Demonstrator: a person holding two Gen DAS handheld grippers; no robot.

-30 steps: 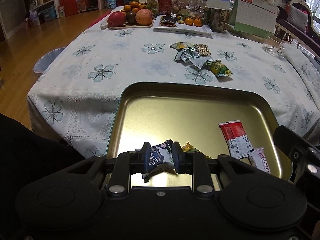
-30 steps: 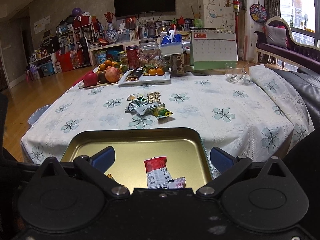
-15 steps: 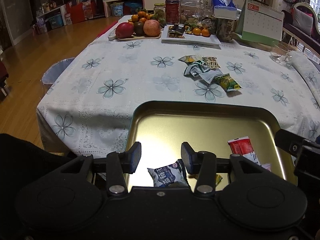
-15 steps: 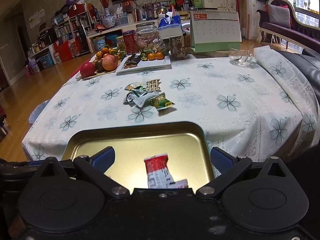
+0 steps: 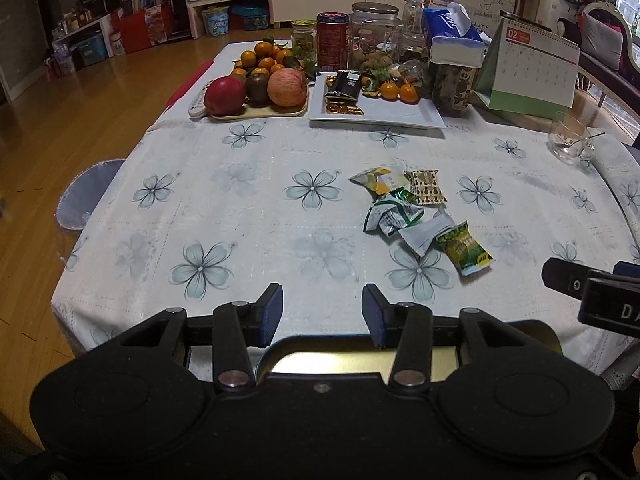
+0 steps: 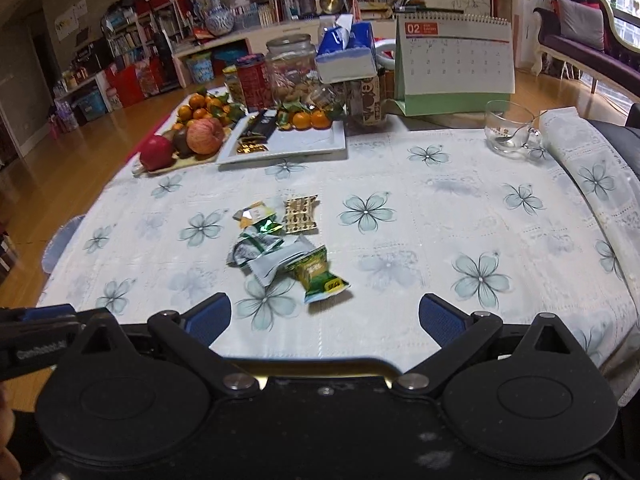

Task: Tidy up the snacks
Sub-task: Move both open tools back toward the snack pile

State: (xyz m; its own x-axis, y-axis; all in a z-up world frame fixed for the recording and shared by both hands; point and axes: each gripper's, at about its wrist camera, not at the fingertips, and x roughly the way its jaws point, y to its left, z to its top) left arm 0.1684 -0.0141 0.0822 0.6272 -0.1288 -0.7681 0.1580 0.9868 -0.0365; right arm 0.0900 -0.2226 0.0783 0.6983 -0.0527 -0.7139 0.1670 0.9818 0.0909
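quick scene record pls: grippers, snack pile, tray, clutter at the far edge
left gripper: open, nothing between the jaws
right gripper: open wide, empty
snack pile: loose packets mid-table, green packet nearest
gold tray: near edge, mostly hidden behind the grippers
far edge: fruit board, white plate, desk calendar

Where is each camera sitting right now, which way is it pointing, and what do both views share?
Left wrist: on the left gripper, looking forward and down across the table; its open fingers show, and the right gripper at right.
Right wrist: on the right gripper, facing the same way; its wide-open fingers show, the left gripper at left.
Shared: the snack pile, gold tray rim, fruit, calendar.
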